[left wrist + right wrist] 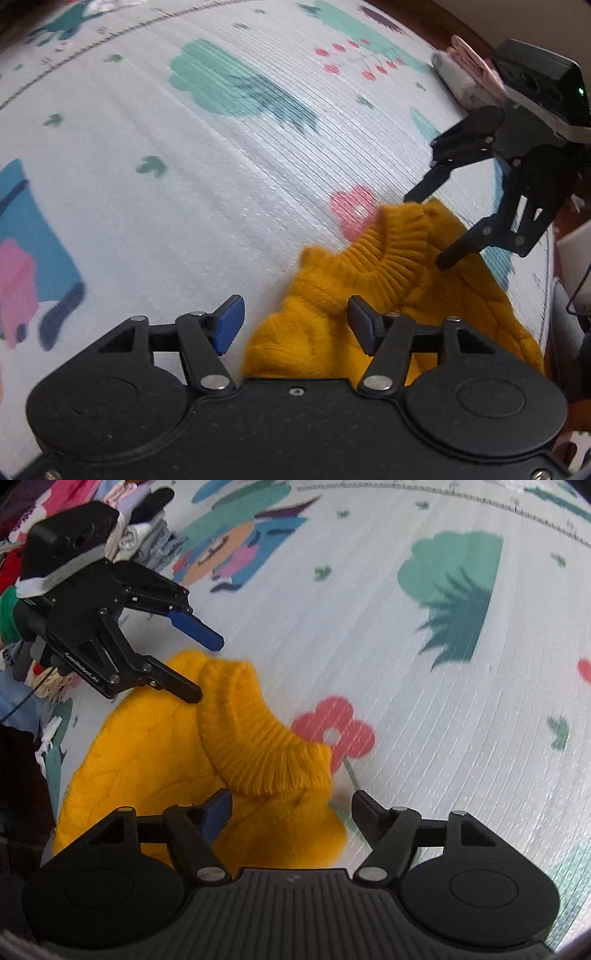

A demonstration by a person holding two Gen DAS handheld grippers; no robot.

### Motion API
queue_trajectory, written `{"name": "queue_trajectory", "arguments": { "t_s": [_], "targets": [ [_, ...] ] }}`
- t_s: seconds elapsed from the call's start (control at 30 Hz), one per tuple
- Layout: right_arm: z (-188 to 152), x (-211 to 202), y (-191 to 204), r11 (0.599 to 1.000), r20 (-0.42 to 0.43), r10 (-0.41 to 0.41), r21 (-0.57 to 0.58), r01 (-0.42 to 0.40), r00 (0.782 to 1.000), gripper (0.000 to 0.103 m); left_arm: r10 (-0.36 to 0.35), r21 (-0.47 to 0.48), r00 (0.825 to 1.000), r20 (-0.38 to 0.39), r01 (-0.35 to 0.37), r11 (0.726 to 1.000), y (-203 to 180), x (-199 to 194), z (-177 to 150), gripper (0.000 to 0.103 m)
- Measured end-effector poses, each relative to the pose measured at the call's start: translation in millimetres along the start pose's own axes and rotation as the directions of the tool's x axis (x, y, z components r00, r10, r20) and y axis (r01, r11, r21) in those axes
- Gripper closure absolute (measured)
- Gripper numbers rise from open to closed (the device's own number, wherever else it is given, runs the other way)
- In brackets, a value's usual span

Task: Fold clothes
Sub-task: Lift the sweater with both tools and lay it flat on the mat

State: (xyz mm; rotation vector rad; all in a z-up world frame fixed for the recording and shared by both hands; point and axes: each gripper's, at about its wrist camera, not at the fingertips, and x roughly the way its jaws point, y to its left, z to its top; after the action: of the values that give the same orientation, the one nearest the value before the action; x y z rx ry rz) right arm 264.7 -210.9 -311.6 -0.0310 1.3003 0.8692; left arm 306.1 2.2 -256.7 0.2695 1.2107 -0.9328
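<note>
A mustard-yellow knit sweater [369, 288] lies bunched on the patterned play mat [184, 192], ribbed collar up. It also shows in the right wrist view [166, 746]. My left gripper [295, 325] is open, its jaws wide apart just above the sweater's near edge. It shows in the right wrist view [207, 668], lower finger touching the collar. My right gripper [291, 812] is open over the sweater's hem. It shows in the left wrist view [424, 232], one fingertip on the knit.
A folded grey and pink garment stack [469, 74] lies at the mat's far right edge. A heap of mixed clothes [140, 535] sits at the mat's upper left in the right wrist view. The mat [443, 701] stretches beyond the sweater.
</note>
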Motion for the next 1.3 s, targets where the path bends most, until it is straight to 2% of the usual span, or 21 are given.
{"name": "queue_trajectory", "arguments": {
  "t_s": [0.07,0.1,0.13,0.17,0.2,0.43,0.47,0.53,0.6,0.67,0.73,0.9,0.93,0.97,1.0,1.03,1.07,1.1,1.17,1.23,1.3],
  "targets": [
    [-5,2,2,1.0,-0.008,0.021,-0.01,-0.021,1.0,0.043,0.0,0.038,1.0,-0.015,0.0,0.999,-6,3,-2,0.047],
    [-7,2,4,1.0,-0.012,0.023,-0.021,-0.024,1.0,0.053,0.002,0.055,1.0,-0.02,-0.001,0.998,-9,4,-3,0.055],
    [-8,0,6,0.999,-0.001,0.01,-0.038,-0.01,1.0,0.063,0.005,0.07,1.0,-0.022,-0.003,0.998,-11,4,-4,0.079],
    [-9,-3,8,0.998,0.011,-0.004,-0.055,0.004,1.0,0.067,0.012,0.078,1.0,-0.012,-0.011,0.997,-13,3,-5,0.081],
    [-10,-5,11,0.997,0.023,-0.017,-0.071,0.018,1.0,0.078,0.027,0.084,1.0,0.009,-0.028,0.996,-15,0,-6,0.083],
    [9,-34,25,0.971,0.152,-0.159,-0.154,0.182,0.976,0.083,0.185,0.128,0.975,0.121,-0.201,0.971,-25,-28,11,0.086],
    [15,-39,28,0.96,0.175,-0.19,-0.175,0.221,0.966,0.083,0.221,0.135,0.965,0.143,-0.24,0.961,-26,-33,17,0.086],
    [31,-52,40,0.909,0.259,-0.283,-0.233,0.344,0.923,0.084,0.334,0.156,0.918,0.213,-0.369,0.916,-31,-47,33,0.086],
    [46,-67,54,0.836,0.36,-0.366,-0.278,0.474,0.858,0.084,0.437,0.172,0.85,0.296,-0.497,0.851,-38,-63,47,0.086],
    [57,-84,66,0.764,0.469,-0.424,-0.274,0.584,0.775,0.084,0.525,0.178,0.75,0.403,-0.627,0.758,-49,-82,60,0.086],
    [68,-103,77,0.692,0.574,-0.461,-0.245,0.679,0.677,0.084,0.587,0.174,0.61,0.532,-0.757,0.63,-63,-104,68,0.086],
    [74,-145,118,0.448,0.825,-0.446,-0.131,0.884,0.348,0.085,0.596,0.035,0.258,0.761,-0.933,0.359,-102,-149,68,0.086],
    [73,-151,124,0.41,0.857,-0.425,-0.105,0.906,0.291,0.085,0.583,0.009,0.203,0.787,-0.948,0.318,-109,-156,67,0.086],
    [70,-153,126,0.391,0.868,-0.409,-0.112,0.913,0.281,0.085,0.575,0.005,0.194,0.795,-0.949,0.315,-112,-160,64,0.086],
    [68,-155,128,0.372,0.879,-0.392,-0.118,0.921,0.271,0.085,0.572,0.009,0.199,0.796,-0.948,0.318,-114,-162,60,0.086],
    [64,-156,129,0.355,0.887,-0.377,-0.128,0.926,0.268,0.085,0.573,0.026,0.216,0.79,-0.947,0.321,-114,-159,55,0.086],
    [58,-150,127,0.345,0.88,-0.372,-0.163,0.924,0.294,0.085,0.572,0.053,0.239,0.785,-0.945,0.321,-113,-153,48,0.086],
    [50,-140,122,0.331,0.863,-0.377,-0.214,0.919,0.337,0.085,0.572,0.095,0.272,0.774,-0.943,0.32,-111,-143,40,0.086],
    [32,-116,109,0.333,0.804,-0.387,-0.335,0.881,0.452,0.085,0.574,0.199,0.355,0.738,-0.927,0.318,-106,-115,20,0.087],
    [7,-80,93,0.324,0.703,-0.422,-0.473,0.819,0.573,0.085,0.568,0.321,0.46,0.683,-0.887,0.333,-103,-82,-5,0.087],
    [-14,-49,79,0.356,0.587,-0.446,-0.576,0.736,0.676,0.085,0.553,0.438,0.551,0.625,-0.834,0.336,-103,-51,-28,0.088]
  ]
}}
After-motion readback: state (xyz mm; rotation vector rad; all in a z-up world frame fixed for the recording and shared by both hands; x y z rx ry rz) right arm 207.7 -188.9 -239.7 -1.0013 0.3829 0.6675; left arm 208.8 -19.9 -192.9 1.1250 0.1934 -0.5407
